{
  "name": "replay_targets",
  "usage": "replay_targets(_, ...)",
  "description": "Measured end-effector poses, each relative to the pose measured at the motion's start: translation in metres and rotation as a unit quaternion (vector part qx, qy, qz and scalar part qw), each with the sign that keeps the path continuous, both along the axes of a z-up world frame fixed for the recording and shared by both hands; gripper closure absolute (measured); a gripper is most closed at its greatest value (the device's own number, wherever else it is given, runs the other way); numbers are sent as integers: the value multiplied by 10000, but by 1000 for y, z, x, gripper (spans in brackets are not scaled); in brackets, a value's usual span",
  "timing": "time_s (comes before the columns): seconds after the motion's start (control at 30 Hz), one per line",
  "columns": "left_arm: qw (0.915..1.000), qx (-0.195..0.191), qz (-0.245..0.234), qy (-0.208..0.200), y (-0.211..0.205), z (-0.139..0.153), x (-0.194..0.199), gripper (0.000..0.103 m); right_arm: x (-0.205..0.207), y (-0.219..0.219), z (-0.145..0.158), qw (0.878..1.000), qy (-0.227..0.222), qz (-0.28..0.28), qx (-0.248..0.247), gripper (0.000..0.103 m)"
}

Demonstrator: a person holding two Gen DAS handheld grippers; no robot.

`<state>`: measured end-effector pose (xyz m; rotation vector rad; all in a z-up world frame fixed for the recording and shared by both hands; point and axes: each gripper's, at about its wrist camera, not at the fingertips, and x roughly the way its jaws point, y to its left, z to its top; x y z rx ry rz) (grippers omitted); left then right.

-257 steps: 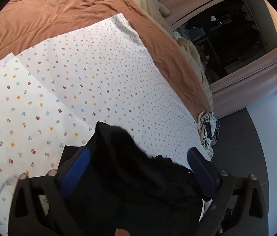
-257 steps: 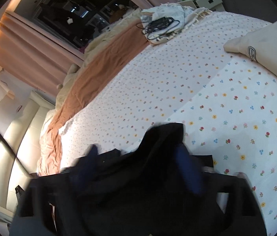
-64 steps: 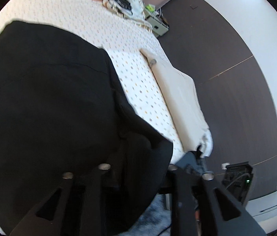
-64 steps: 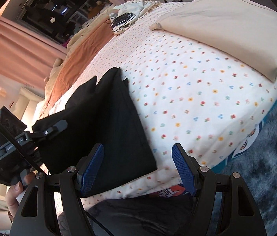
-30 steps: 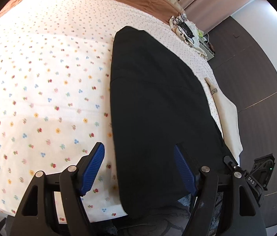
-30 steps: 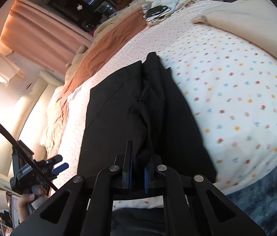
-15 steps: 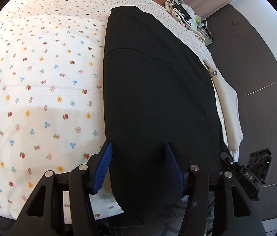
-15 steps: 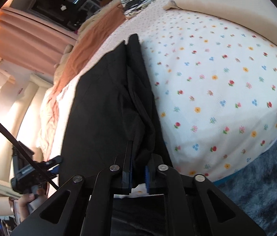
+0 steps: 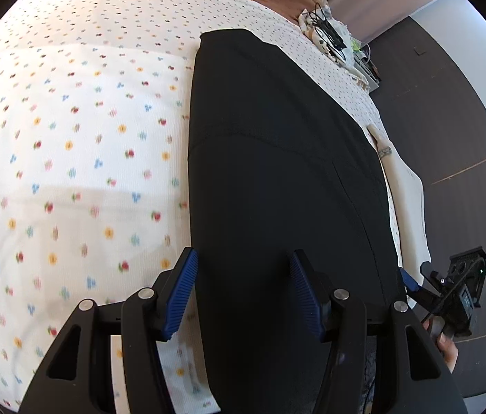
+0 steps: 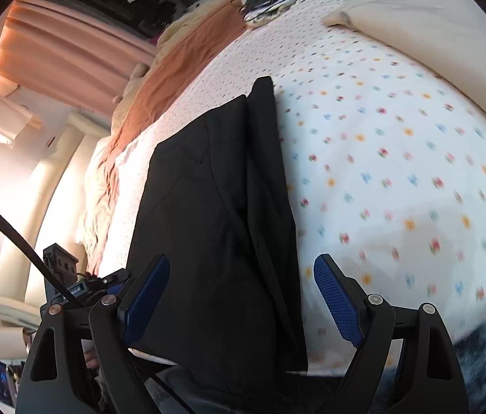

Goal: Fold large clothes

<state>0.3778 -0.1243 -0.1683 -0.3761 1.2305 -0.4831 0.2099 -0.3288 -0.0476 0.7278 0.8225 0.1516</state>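
Half a second ago the right gripper was clenched on the near edge of the black garment; now its blue fingers stand wide apart and hold nothing. The left gripper has also come a little closer to the cloth, and its fingers are spread as well, with no cloth between the pads.

The black garment lies flat on the floral sheet of the bed. Its long axis runs from the near edge of the bed, just in front of both grippers, away toward the far side. The far end is narrower and points toward the brown blanket and the small pile of cables. In the right wrist view a fold line runs along the length, and a narrow strip of cloth lies along the right side of the garment. The near end hangs slightly over the edge of the mattress.

In the left wrist view the garment fills the middle, the floral sheet is on its left, and a cream pillow lies just beside its right edge. The right gripper shows at the lower right there, held by a hand. In the right wrist view the pillow is far right, well apart from the garment, and pink curtains hang at the far left.
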Motion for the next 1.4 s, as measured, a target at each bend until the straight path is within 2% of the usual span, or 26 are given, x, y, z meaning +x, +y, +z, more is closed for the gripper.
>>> replay_targets(0.3,9999,90,117,7,-4,-6,39,47,82,-11,-14,9981,392,466,56,18)
replay_targets(0.5,9997,203,163,2,-14,-11,67,47,129,-6,-31,9940,566,877,341,18)
replay_targets(0.73,9993,298,231,53,-20,-18,92,47,187,9,-47,9869,566,1352,670,21)
replay_targets(0.87,9990,270,332,131,-16,-22,104,47,216,13,-54,9847,623,1439,754,23)
replay_targets(0.93,9987,292,404,143,-15,-23,109,47,229,17,-57,9843,667,1483,693,26)
replay_targets(0.97,9985,281,445,181,-14,-25,112,48,233,19,-57,9842,688,1491,665,32)
replay_targets(1.0,9985,231,458,200,-15,-25,114,55,237,20,-58,9842,717,1491,628,43)
replay_targets(1.1,9982,403,419,123,-23,-22,115,61,239,26,-59,9850,730,1476,515,66)
replay_targets(1.2,9975,608,342,-79,-31,-15,112,69,232,31,-51,9871,558,1442,426,78)
replay_targets(1.4,9970,620,320,-323,-34,5,103,81,216,54,-25,9900,208,1394,29,87)
